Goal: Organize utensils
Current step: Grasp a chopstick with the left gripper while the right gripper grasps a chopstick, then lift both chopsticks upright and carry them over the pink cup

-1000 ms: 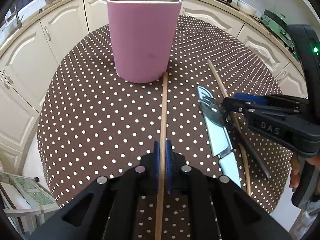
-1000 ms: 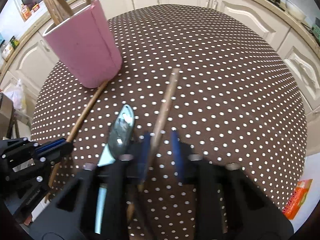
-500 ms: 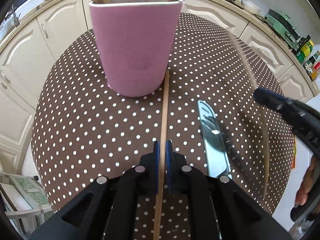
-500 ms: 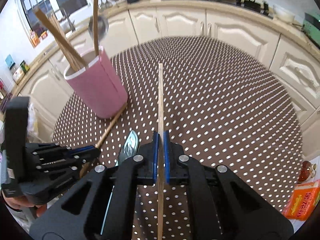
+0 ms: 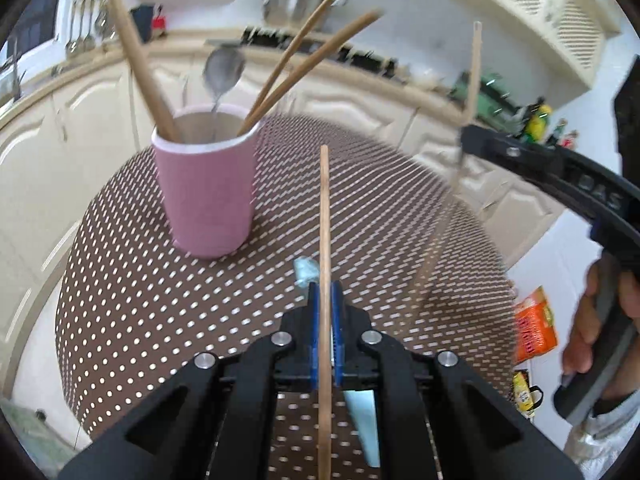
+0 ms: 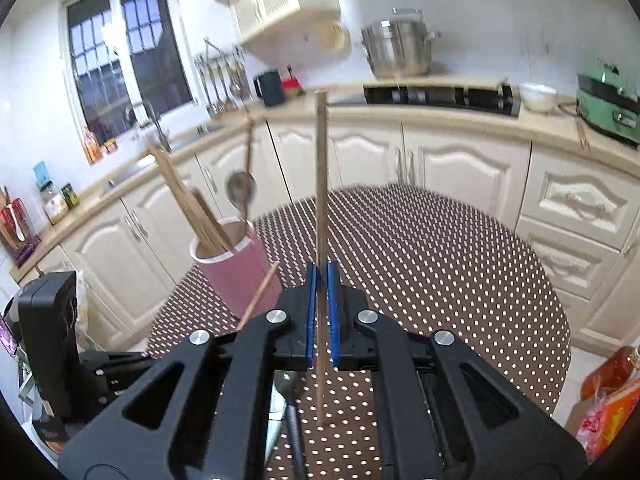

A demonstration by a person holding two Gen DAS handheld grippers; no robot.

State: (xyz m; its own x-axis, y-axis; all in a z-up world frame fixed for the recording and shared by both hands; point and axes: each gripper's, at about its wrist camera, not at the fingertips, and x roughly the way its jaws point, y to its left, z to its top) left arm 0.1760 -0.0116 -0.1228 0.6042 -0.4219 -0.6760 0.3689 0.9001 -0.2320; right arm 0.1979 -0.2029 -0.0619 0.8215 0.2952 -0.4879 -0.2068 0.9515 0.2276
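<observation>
Blue pads on the left gripper (image 5: 325,300) are squeezing a wooden stick (image 5: 325,216), so its jaws are almost closed with only the thin stick between them. That stick is pointing straight away from the gripper, its far tip hanging in the air over the table (image 5: 120,280), just to the right of the pink cup (image 5: 206,196). Its near end is running back under the gripper. The right gripper (image 6: 321,280) is pinching a second stick (image 6: 321,176) the same way, jaws nearly shut on it. This stick is standing up out of the jaws, its tip up by the counter line and its low end hanging over the dots. The cup is sitting on the table's left part, near the edge, with more sticks and a spoon (image 5: 222,70) leaning out of it. A knife (image 5: 306,272) is lying on the table under the left gripper, mostly hidden. Both sticks are off the table. The table's right and far parts are bare, so there is room there. An orange bag (image 5: 534,330) is lying on the floor past the table's right edge.
</observation>
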